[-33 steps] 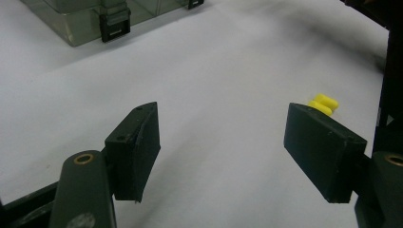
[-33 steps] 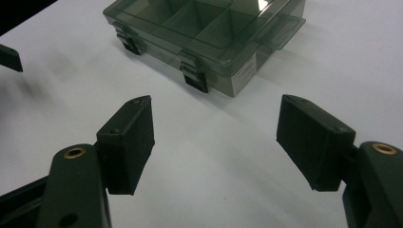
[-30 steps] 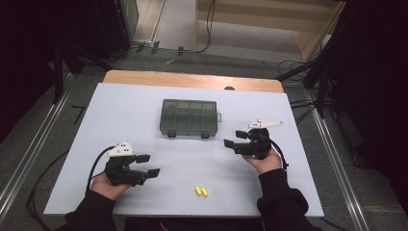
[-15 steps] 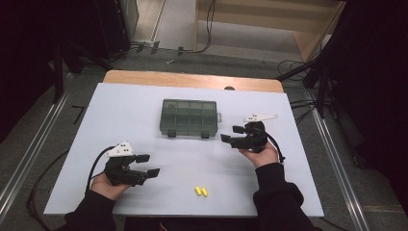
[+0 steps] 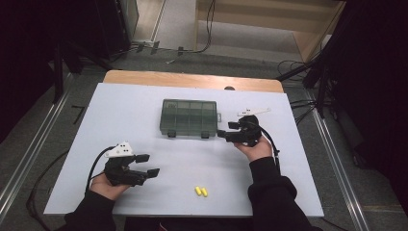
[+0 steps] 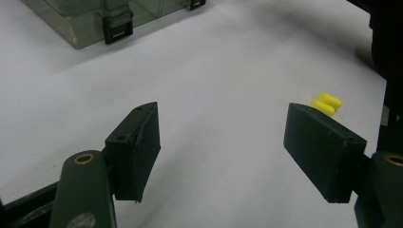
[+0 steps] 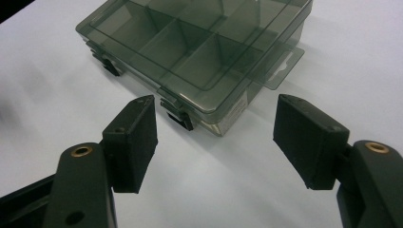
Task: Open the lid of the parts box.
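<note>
A smoky green clear compartment box (image 5: 188, 117) lies closed in the middle of the white table, its two black latches facing me. Two small yellow pieces (image 5: 201, 191) lie side by side near the front edge. My right gripper (image 5: 224, 130) stands open just right of the box, jaws pointing at its front right corner (image 7: 223, 114) and the latch (image 7: 178, 118) there, with nothing between them. My left gripper (image 5: 148, 165) rests open at the front left, empty. Past its right jaw lie the yellow pieces (image 6: 326, 103), with the box's corner (image 6: 102, 23) farther off.
The white table top (image 5: 120, 115) has a wooden strip (image 5: 192, 79) along its far edge. Cables and stand legs lie on the floor beyond. A metal rail (image 5: 337, 163) runs along each side of the table.
My right gripper has moved left and forward, closing in on the box's front right corner. The left gripper has stayed in place.
</note>
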Tool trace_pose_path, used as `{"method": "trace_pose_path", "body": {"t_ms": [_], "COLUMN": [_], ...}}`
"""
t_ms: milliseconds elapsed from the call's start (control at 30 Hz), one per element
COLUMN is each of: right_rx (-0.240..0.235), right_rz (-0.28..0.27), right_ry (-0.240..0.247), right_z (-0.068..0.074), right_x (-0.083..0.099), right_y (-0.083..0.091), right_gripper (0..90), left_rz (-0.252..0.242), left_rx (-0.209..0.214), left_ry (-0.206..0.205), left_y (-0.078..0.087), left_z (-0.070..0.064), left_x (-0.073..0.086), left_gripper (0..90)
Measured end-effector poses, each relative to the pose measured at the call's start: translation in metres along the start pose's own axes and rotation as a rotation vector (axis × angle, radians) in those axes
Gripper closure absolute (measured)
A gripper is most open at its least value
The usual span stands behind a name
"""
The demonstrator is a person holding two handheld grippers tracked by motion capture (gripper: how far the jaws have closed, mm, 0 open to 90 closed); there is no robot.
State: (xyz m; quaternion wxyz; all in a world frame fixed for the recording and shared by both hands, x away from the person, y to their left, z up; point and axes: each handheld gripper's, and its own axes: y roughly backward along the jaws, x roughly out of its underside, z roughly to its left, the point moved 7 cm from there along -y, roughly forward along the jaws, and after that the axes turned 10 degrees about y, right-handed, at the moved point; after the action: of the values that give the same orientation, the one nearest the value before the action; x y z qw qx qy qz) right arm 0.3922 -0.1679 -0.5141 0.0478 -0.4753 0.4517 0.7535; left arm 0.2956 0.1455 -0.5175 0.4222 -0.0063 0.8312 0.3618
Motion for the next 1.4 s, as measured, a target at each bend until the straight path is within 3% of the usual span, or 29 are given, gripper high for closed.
{"method": "trace_pose_path", "body": {"t_ms": [167,367,433,733,933,1400], "right_rx": [0.005,0.006,0.014,-0.009,-0.021,-0.012], "right_rz": [0.010,0.018,0.026,0.041,0.052,0.059], "right_ry": [-0.005,-0.005,0.019,0.037,0.025,0.029], "right_z": [-0.002,-0.003,-0.002,-0.001,-0.004,-0.003], "right_x": [0.002,0.009,0.012,0.020,0.022,0.023], "right_y": [-0.005,-0.010,-0.011,-0.018,-0.022,-0.028], "right_gripper": [34.5,46.1,54.2,82.9,87.7,87.8], "left_rz": [-0.003,-0.001,0.003,-0.002,-0.003,-0.002], "left_rx": [0.001,-0.003,-0.004,-0.005,-0.011,-0.022], "left_ry": [0.002,0.001,0.001,0.006,0.009,0.014], "left_y": [0.000,0.001,0.001,0.002,0.003,0.007], "left_z": [0.000,0.001,0.002,0.001,0.002,0.003], "left_x": [0.000,0.000,0.000,0.002,0.003,0.006], "left_gripper": [27.8,27.8,27.8,27.8,27.8,27.8]}}
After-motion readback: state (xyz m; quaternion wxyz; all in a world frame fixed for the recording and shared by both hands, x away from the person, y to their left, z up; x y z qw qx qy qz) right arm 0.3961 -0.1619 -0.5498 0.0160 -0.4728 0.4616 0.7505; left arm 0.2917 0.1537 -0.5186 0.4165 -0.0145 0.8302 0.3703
